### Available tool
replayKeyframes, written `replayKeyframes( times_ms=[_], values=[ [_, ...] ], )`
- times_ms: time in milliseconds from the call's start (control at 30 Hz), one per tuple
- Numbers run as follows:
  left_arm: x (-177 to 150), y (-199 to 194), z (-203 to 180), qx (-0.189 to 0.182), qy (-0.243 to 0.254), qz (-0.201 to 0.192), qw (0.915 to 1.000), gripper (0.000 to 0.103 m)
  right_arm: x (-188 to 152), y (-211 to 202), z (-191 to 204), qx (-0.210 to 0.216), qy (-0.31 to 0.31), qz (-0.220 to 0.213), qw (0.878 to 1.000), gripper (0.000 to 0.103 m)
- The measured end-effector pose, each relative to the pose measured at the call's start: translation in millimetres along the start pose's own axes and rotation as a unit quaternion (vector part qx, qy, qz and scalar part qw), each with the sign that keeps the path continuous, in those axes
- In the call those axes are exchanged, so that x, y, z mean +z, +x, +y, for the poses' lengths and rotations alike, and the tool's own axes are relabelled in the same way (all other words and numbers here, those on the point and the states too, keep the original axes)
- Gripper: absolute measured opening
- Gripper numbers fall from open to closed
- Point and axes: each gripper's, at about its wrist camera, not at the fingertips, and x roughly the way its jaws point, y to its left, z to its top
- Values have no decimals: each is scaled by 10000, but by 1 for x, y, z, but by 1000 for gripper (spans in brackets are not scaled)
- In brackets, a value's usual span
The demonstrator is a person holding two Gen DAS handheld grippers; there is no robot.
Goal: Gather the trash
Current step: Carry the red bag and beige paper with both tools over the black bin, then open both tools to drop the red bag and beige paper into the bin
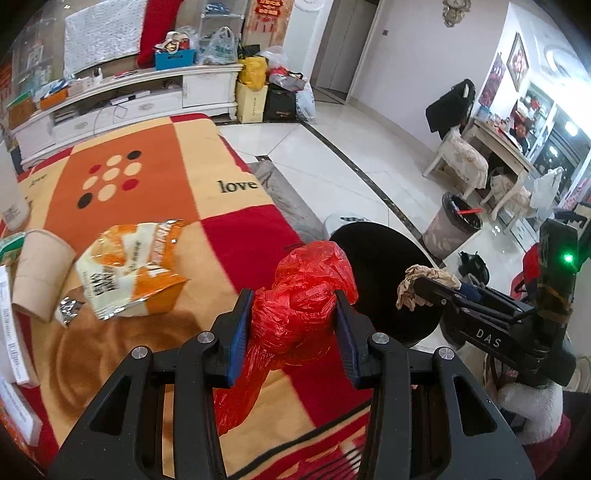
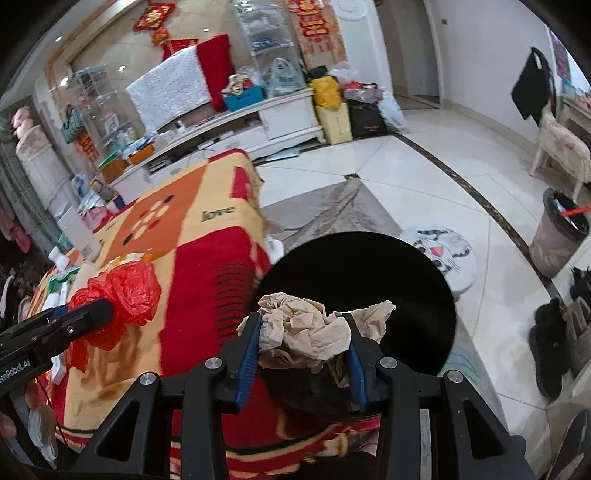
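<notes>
Left tongs [image 1: 293, 325] squeeze a red bag [image 1: 303, 306]; right tongs [image 2: 303, 350] squeeze paper [image 2: 310, 328]. Bin [image 2: 362, 295] inside too dark to see.

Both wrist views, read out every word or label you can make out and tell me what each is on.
"love": on the blanket, also legible in the right wrist view.
"DAS": on the right gripper body, seen from the left wrist.
"enRobot.AI", cut off at the frame edge: on the left gripper body.
Snack bag, white boxes and red wall hangings: print too blurred to read.
</notes>
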Motion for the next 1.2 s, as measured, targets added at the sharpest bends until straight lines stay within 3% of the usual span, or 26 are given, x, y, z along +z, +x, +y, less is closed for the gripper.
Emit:
replayKeyframes(
  times_ms=[533, 667, 767, 800, 1200],
  values=[
    [16, 56, -28, -647, -39, 356, 9973, 41, 5, 16, -42, -210, 488, 133, 9985, 45],
    [20, 65, -27, -900, -251, 353, 9950, 43, 7, 20, -48, -270, 638, 111, 9975, 52],
    [21, 67, -25, -1157, -409, 355, 9918, 60, 9, 23, -53, -273, 773, 129, 9965, 76],
    [22, 67, -24, -1243, -457, 332, 9906, 64, 9, 23, -56, -222, 849, 119, 9961, 77],
    [20, 55, -18, -998, -512, 252, 9934, 65, 5, 20, -51, -95, 885, 190, 9959, 77]
  ],
)
